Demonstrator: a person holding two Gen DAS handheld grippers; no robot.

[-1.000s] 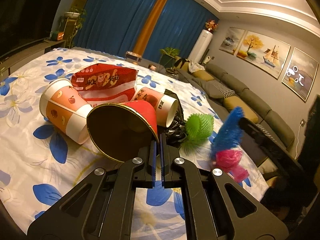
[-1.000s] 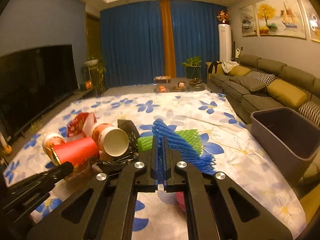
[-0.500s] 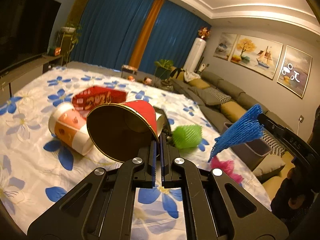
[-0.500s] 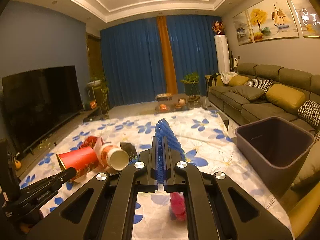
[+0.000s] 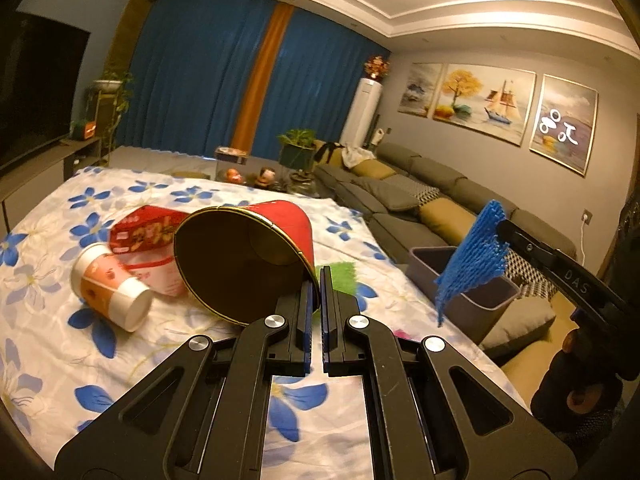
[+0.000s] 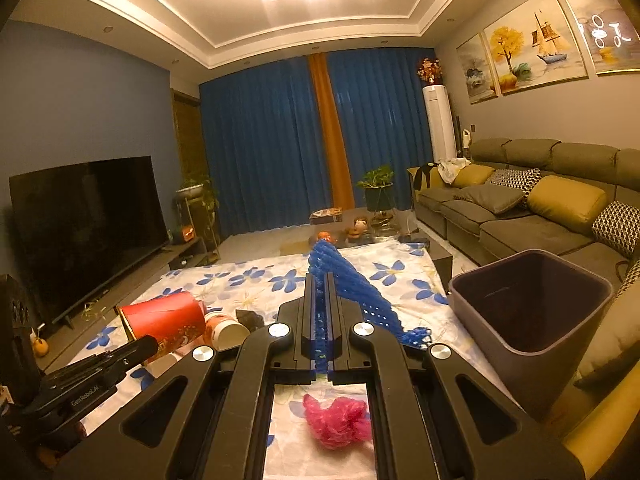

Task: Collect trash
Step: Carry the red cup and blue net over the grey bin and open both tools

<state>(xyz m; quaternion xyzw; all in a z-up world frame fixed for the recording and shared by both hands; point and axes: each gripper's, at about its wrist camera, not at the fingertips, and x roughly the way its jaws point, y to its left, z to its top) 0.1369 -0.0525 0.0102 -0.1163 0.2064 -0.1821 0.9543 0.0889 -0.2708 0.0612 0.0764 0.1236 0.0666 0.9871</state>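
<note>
Red cup (image 5: 256,256) hangs pinched by its rim in the left gripper (image 5: 315,292), jaws nearly closed on the thin wall, mouth tilted toward the camera, above the flowered sheet (image 5: 48,280). Blue foam net (image 6: 352,292) is clamped in the right gripper (image 6: 320,300), jaws shut on it, held near the grey bin (image 6: 532,312) by the sofa (image 6: 520,216). On the sheet lie an orange cup (image 5: 112,292), a red packet (image 5: 148,236), a green net (image 5: 340,276) and a pink wad (image 6: 336,420).

Floral sheet (image 5: 48,344) w/ paper cup (image 5: 110,292), red snack bag (image 5: 144,236), green net (image 5: 340,276), pink net (image 6: 336,420).
</note>
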